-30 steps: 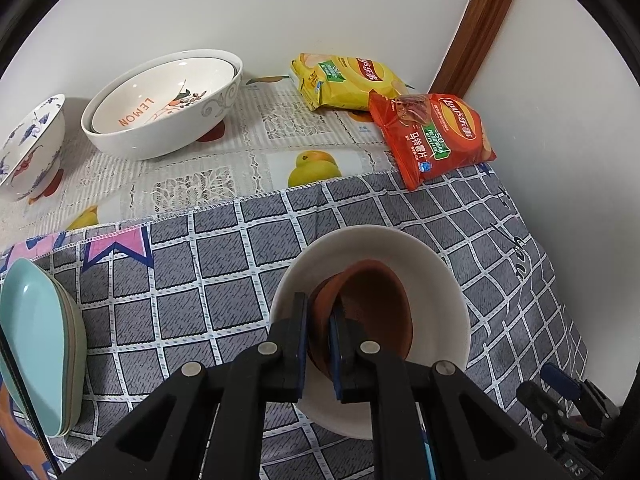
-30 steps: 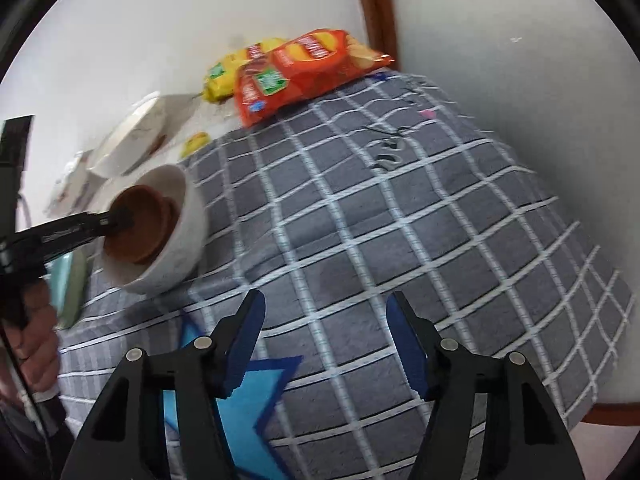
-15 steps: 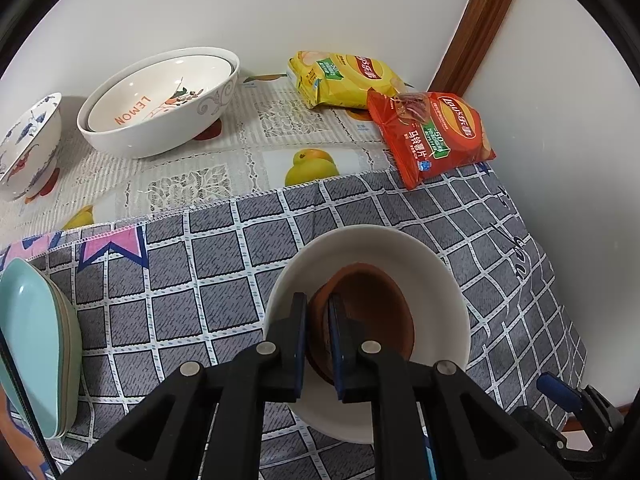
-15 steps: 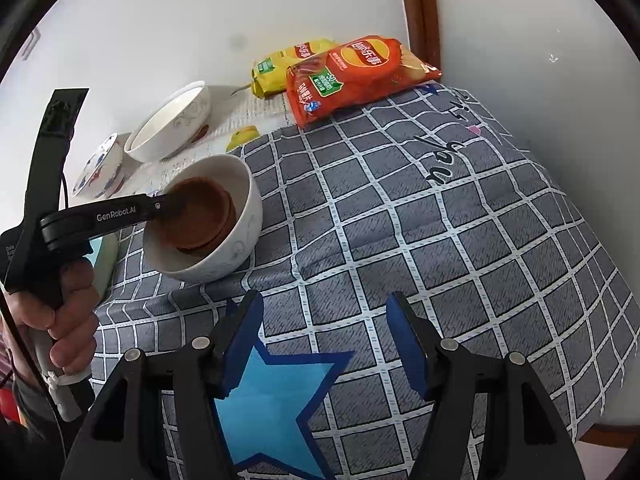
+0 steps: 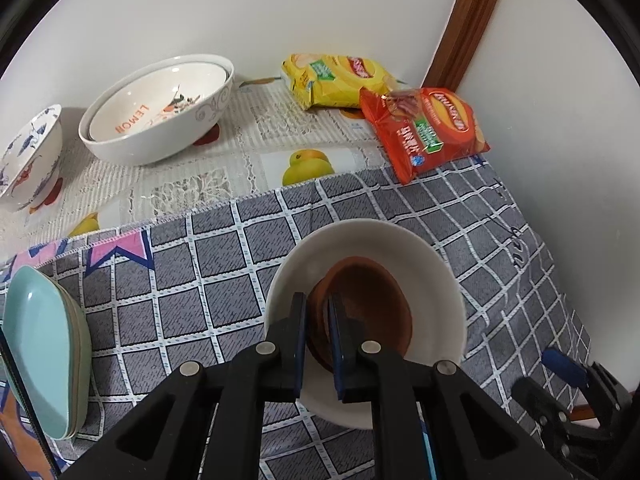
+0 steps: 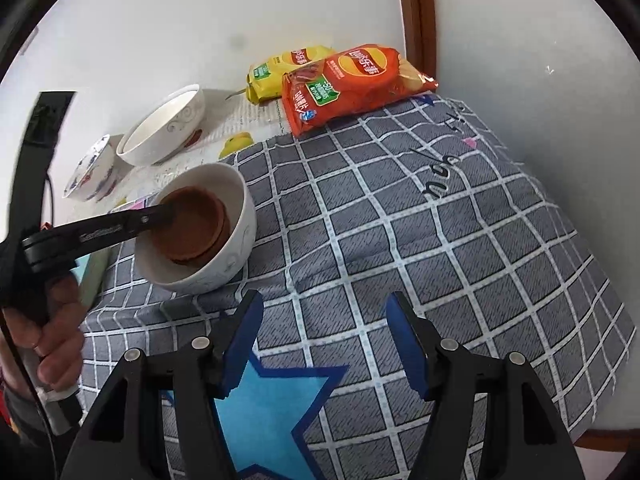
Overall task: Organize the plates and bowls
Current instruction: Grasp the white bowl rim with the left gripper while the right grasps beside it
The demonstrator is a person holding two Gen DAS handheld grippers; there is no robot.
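My left gripper [image 5: 318,308] is shut on the rim of a brown bowl [image 5: 368,312] that sits inside a white bowl [image 5: 432,264] on the grey checked cloth. The right wrist view shows the same brown bowl [image 6: 192,232] in the white bowl [image 6: 236,248], with the left gripper [image 6: 170,212] clamped on its left rim. My right gripper [image 6: 324,332] is open and empty, low over the cloth in front of the white bowl. A large white nested bowl pair [image 5: 160,116] and a blue-patterned bowl [image 5: 28,160] stand at the back left. Teal plates [image 5: 44,352] are stacked at the left.
A yellow chip bag [image 5: 336,84] and a red chip bag [image 5: 424,128] lie at the back right by the wall corner and wooden trim [image 5: 468,24]. The table edge drops off at the right. A blue star print [image 6: 272,408] marks the near cloth.
The right gripper view has swung and pulled back, bringing the white bowl closer to centre. The left gripper stays shut on the brown bowl, shifted only slightly.
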